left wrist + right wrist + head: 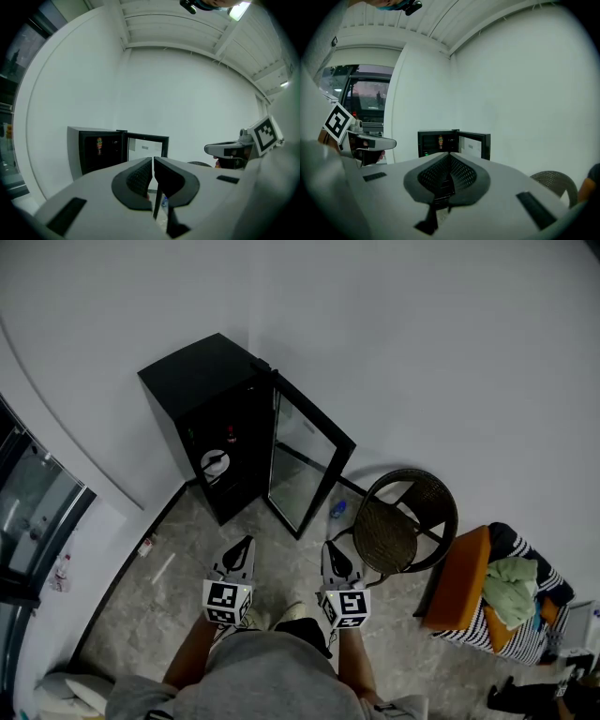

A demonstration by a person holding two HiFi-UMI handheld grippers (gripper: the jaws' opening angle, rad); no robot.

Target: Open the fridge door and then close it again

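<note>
The fridge [208, 413] stands by the wall with its glass door [305, 463] swung wide. The left gripper [246, 543] and right gripper [328, 547] hover well short of it, jaws together and empty. Perhaps a bottle [337, 509] lies near the chair [408, 519].

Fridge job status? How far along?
Done: the small black fridge stands with its glass-panelled door swung wide open. In hand: nothing; the left gripper and right gripper are both shut and empty, well short of the door. Left: push the door closed.
</note>
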